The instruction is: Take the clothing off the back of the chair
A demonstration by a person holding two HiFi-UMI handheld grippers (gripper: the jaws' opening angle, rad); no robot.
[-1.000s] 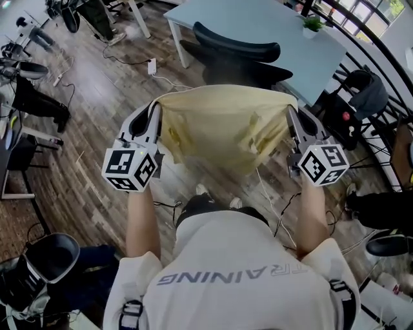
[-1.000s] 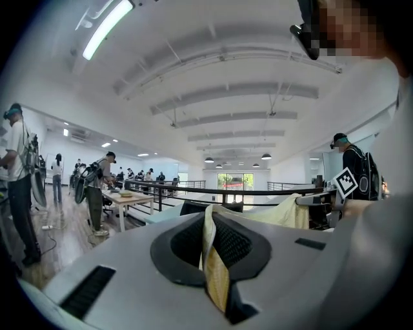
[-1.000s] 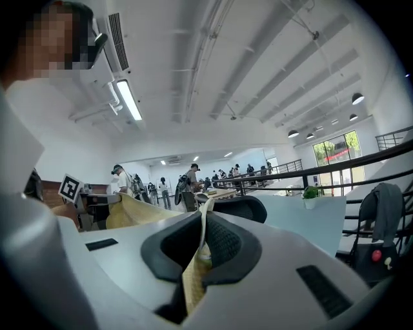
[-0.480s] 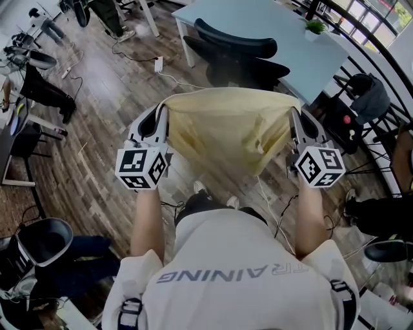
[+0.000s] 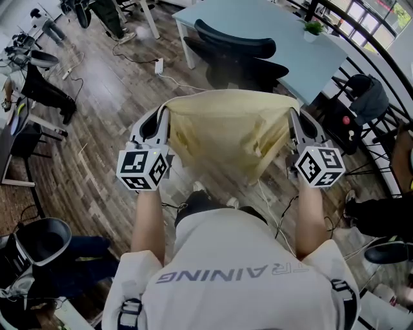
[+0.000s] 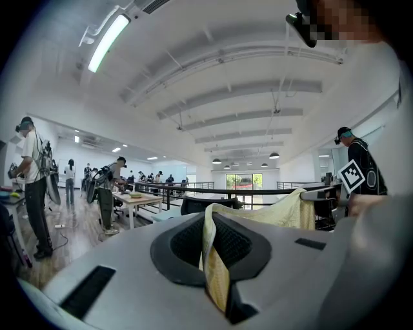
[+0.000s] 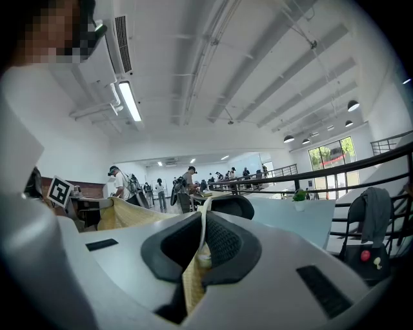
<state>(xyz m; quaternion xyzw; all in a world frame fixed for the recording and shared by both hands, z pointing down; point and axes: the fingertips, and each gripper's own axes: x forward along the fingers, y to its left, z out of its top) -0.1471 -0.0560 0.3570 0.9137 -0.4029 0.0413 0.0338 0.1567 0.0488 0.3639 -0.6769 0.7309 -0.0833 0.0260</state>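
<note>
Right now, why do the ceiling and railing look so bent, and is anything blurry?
Left gripper view: the wide lens bows the ceiling beams and darkens the corners; the lamp glares. Right gripper view: same bulge, railing curved, the yellow cloth up close looks soft. Head view: evenly lit, sharp, table edges slightly curved.

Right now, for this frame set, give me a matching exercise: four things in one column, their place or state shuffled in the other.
1 yellow garment
2 black chair
3 potted plant
4 right gripper

A standing on the table
B spread out in the air
C shut on a garment corner
D on the floor by the table

Pairs: 1-B, 2-D, 3-A, 4-C
</note>
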